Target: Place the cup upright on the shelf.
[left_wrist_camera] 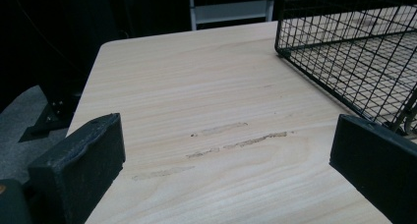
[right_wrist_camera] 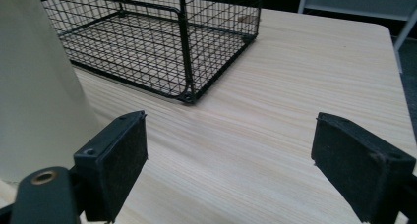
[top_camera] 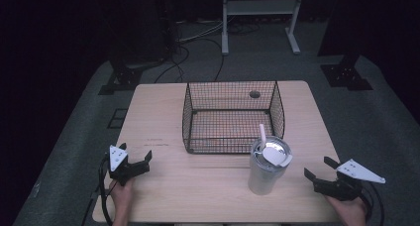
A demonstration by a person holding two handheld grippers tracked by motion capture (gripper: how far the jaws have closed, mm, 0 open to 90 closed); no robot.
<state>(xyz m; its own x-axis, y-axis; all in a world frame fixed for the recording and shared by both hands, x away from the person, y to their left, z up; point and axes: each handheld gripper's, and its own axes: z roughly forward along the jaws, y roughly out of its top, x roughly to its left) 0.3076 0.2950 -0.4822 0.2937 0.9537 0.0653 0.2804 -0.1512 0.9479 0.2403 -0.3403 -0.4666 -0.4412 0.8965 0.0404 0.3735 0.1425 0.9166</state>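
A white tumbler (top_camera: 267,166) with a lid and a white straw stands upright on the wooden table (top_camera: 163,122), just in front of a black wire basket (top_camera: 233,117). The basket holds nothing. My left gripper (top_camera: 135,156) rests open near the table's front left, well left of the basket (left_wrist_camera: 354,52). At the front right, my right gripper (top_camera: 321,167) is open, a short way right of the tumbler (right_wrist_camera: 34,86). Bare wood lies between both pairs of jaws.
A round hole (top_camera: 254,94) in the table shows behind the basket's back wall. Scuff marks (left_wrist_camera: 231,140) lie on the wood ahead of the left gripper. Beyond the table stand a white frame (top_camera: 260,18), dark stands and cables on grey floor.
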